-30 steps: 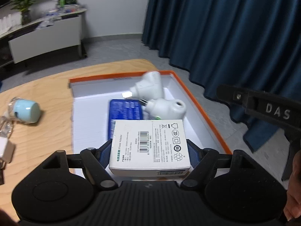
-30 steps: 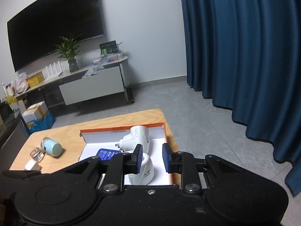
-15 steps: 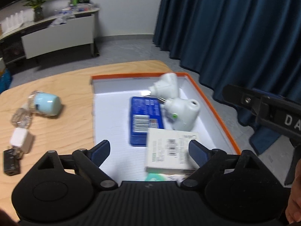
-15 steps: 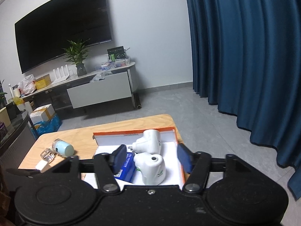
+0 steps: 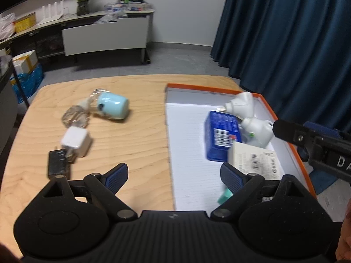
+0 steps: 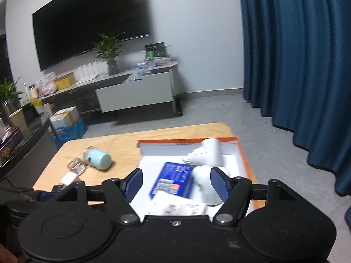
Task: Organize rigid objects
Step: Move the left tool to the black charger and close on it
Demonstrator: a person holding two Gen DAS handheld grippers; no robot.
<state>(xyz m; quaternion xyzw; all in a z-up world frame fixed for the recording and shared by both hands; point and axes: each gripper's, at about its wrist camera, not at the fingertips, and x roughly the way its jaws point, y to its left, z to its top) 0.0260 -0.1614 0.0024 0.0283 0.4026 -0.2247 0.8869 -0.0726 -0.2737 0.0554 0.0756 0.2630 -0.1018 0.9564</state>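
Observation:
An orange-rimmed white tray (image 5: 188,144) on the wooden table holds a blue box (image 5: 221,138), two white plug adapters (image 5: 241,104) (image 5: 258,129) and a white power-adapter box (image 5: 255,163). My left gripper (image 5: 174,176) is open and empty, above the tray's left edge. On the table to its left lie a light blue cup-shaped item (image 5: 111,106), a white charger cube (image 5: 75,141) and a black adapter (image 5: 57,166). My right gripper (image 6: 176,183) is open and empty above the tray (image 6: 232,160), with the blue box (image 6: 173,180) between its fingers in view.
A clear plastic piece (image 5: 74,115) lies beside the blue cup. Dark blue curtains (image 5: 296,43) hang to the right of the table. A low cabinet with a plant (image 6: 136,89) stands at the far wall. The right gripper's body (image 5: 318,144) reaches over the tray's right rim.
My left gripper opened and let go of the white box, which now lies in the tray. It then swung left toward the table. My right gripper opened wider.

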